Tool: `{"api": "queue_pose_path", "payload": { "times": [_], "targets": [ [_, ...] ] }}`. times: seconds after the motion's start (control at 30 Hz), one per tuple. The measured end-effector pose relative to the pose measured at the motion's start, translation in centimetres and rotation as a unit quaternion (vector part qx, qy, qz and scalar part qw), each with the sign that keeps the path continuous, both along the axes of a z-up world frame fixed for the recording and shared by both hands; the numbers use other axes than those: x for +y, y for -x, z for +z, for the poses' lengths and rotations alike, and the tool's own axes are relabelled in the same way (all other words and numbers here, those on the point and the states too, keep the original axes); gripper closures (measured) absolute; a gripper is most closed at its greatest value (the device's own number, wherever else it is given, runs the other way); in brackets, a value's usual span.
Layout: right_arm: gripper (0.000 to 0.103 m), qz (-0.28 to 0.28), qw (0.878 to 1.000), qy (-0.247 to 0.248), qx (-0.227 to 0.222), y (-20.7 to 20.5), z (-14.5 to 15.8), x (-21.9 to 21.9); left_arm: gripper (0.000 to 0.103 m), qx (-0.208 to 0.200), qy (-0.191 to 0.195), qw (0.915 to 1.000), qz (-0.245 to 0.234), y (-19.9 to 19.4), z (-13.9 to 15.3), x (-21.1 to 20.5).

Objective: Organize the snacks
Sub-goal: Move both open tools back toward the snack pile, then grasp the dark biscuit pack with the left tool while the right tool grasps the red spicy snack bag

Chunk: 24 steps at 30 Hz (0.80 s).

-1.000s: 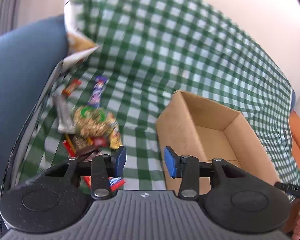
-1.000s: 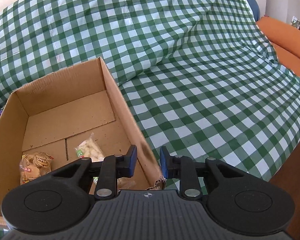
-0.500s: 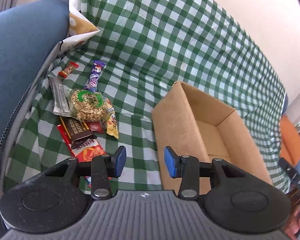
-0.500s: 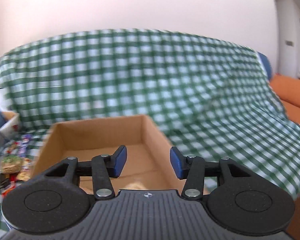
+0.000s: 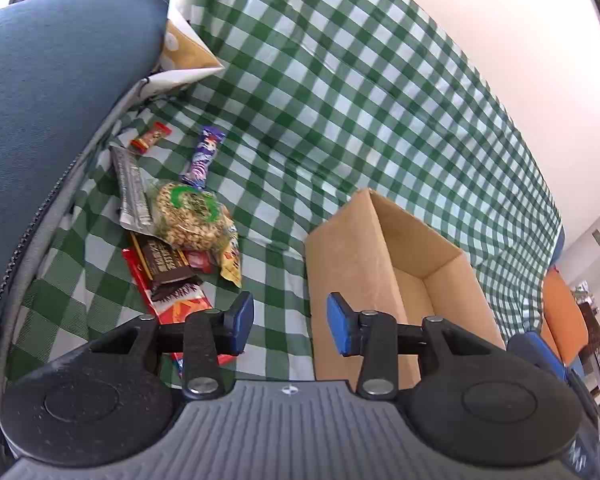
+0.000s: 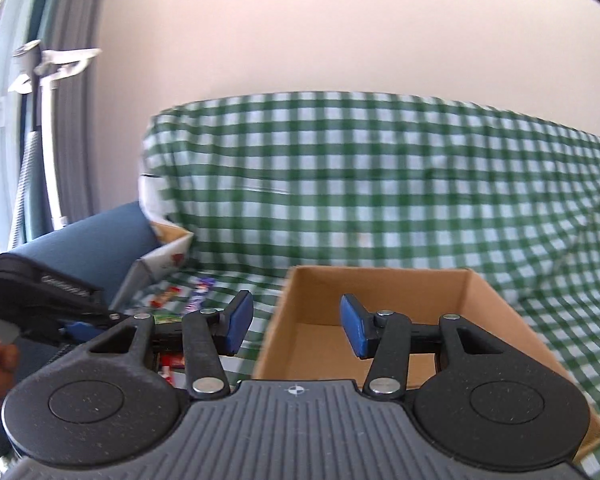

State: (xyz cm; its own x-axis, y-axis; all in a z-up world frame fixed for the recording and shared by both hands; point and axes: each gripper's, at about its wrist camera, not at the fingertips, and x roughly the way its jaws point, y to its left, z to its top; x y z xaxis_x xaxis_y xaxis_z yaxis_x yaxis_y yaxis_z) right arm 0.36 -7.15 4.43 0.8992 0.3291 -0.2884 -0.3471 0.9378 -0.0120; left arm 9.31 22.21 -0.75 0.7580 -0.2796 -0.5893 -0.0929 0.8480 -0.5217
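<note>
Left gripper [image 5: 290, 322]: we see its blue pads apart with nothing between them; the jaws have just been closing slightly. It hangs over the green checked cloth [image 5: 340, 92], between the snack pile [image 5: 180, 232] and the cardboard box [image 5: 384, 264].
Right gripper [image 6: 296, 326]: its jaws have just been opening, from nearly together 1 second ago to apart now, and they hold nothing. Then it looked down into the box at 2 packets; now we look level across the box's rim [image 6: 380, 274] to the wall.
Snacks: the pile lies on the cloth left of the box, apart from it, beside the blue cushion [image 5: 52, 92]. Sharper than 1 second ago, we make out a round peanut packet [image 5: 188, 216], a purple bar [image 5: 204, 156] and a small red sweet [image 5: 150, 138].
Box: open-topped, upright on the cloth.
</note>
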Motion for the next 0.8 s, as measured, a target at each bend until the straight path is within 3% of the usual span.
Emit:
{"api": "queue_pose_path", "payload": {
  "times": [0.2,0.4,0.8],
  "targets": [
    [0.053,0.084,0.996,0.01,-0.01,1.1,-1.0,3.7,0.07,0.001,0.003,0.9997,0.025,0.0,-0.1,1.3],
    [0.054,0.133,0.991,0.022,0.024,1.1,-2.5,7.0,0.07,0.009,0.021,0.9975,0.067,0.4,-0.5,3.8],
    [0.052,0.131,0.979,0.048,0.15,-3.3,-7.4,11.4,0.07,0.062,0.008,0.9939,0.091,-0.3,-2.5,5.7]
  ]
}}
